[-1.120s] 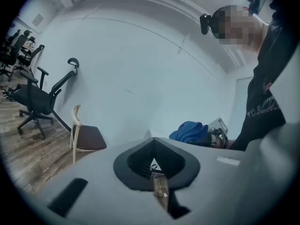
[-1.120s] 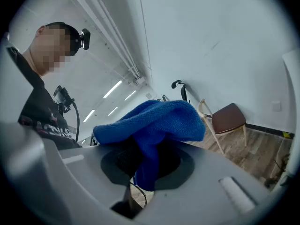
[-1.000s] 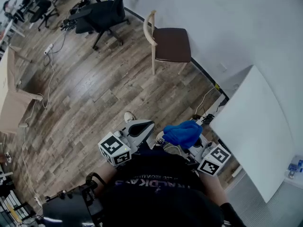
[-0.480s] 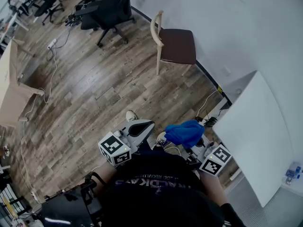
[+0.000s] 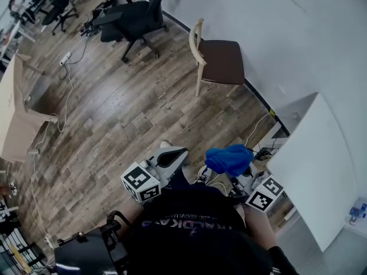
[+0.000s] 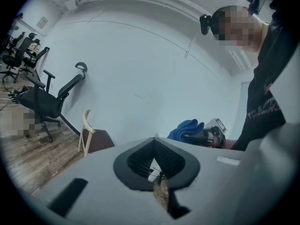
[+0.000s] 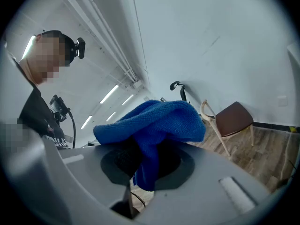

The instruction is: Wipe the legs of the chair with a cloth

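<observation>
Gripping blue cloth (image 7: 152, 121) firmly in right hand-held gripper (image 5: 245, 181), with left hand-held gripper (image 6: 157, 173) clenched empty; should approach the distant wooden chair (image 5: 222, 61), crouch, wrap cloth round each leg (image 5: 199, 86).

**Bright, even room light; strong bending at the edges**

I am seeing bright, even light coming from the ceiling strips (image 7: 108, 93) that are glowing in the right gripper view. The white wall (image 5: 275, 33) is washing out pale, and the wooden floor (image 5: 114, 113) is carrying only soft, faint shadows. Both gripper views are curving hard at their rims and darkening to black corners. The blue cloth (image 7: 154, 121) is reading sharp, while the grey shell of the left gripper (image 6: 154, 149) is looming soft and unfocused near its lens.
</observation>
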`<state>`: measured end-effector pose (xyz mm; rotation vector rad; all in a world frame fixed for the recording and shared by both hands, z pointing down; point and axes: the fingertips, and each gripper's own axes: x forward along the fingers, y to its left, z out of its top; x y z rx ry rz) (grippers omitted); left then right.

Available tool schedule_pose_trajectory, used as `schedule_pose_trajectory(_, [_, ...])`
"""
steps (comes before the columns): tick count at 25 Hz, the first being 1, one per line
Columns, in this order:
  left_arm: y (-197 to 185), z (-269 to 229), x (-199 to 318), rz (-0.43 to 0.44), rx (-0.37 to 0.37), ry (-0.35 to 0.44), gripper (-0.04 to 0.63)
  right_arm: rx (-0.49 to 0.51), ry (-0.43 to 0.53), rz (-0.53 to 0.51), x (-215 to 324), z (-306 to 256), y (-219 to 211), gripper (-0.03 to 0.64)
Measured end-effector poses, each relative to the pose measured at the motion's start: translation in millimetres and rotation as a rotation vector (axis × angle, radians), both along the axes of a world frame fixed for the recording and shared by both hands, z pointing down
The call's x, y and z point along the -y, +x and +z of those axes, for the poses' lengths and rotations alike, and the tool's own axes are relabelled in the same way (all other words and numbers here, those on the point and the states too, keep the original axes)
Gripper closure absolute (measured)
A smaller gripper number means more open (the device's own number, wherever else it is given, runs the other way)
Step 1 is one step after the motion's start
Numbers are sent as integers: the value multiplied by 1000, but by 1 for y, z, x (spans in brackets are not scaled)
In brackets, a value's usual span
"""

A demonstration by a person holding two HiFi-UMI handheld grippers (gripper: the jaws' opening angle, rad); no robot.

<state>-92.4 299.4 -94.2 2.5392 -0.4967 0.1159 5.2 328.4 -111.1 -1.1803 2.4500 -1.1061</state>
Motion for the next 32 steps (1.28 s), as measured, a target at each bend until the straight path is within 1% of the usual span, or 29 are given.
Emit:
schedule_pose_trajectory(6, [-26,-7,57,20,-8,3,598,-10,6,33,55,-9,-26,552])
schedule_pose_trajectory(11, [-48,-10,101,64,-10,13,598,-22,13,79,96,-13,-48,552])
schedule_pose_trajectory(15, [-62,-8,126,101,-18,24,598,-35,8,131,117,-10,-59,552])
schedule_pose_trajectory(18, [-78,-5,140,109,-21,31,598,-47,0,153,126,-7,-72,552])
schedule_pose_trajectory(22, [-95,-8,154,86,-47,38,598,-72,-14,142,137,-9,-87,552])
schedule_pose_trajectory(26, [-108,-13,161,44,-74,49,598,-109,-10,116,150,-17,-91,552])
schedule_pose_trajectory(30, [-123,-9,167,-11,-67,58,598,-137,8,99,173,-20,-87,552])
schedule_pose_trajectory(32, [-123,-6,172,-34,-59,59,598,-145,16,86,184,-20,-81,552])
